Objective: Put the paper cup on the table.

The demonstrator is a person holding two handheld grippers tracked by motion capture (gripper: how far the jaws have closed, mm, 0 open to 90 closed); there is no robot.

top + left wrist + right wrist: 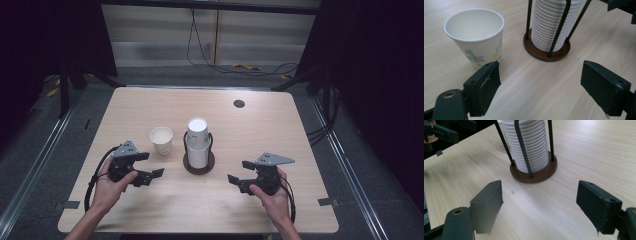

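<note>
Left hand-held gripper [151, 165] jaws spread, nothing between them, low over the tabletop [280, 130]. Cup [161, 140] upright just ahead of its left jaw, apart from it. Stack [198, 142] of cups in a wire holder [199, 165] stands ahead toward its right jaw. Right hand-held gripper [241, 172] jaws also spread and empty, pointing at the holder from the other side, near but apart.

High cam overhead facing fwd, both gripper cams low, close, sharing cup stack [551, 22].
</note>
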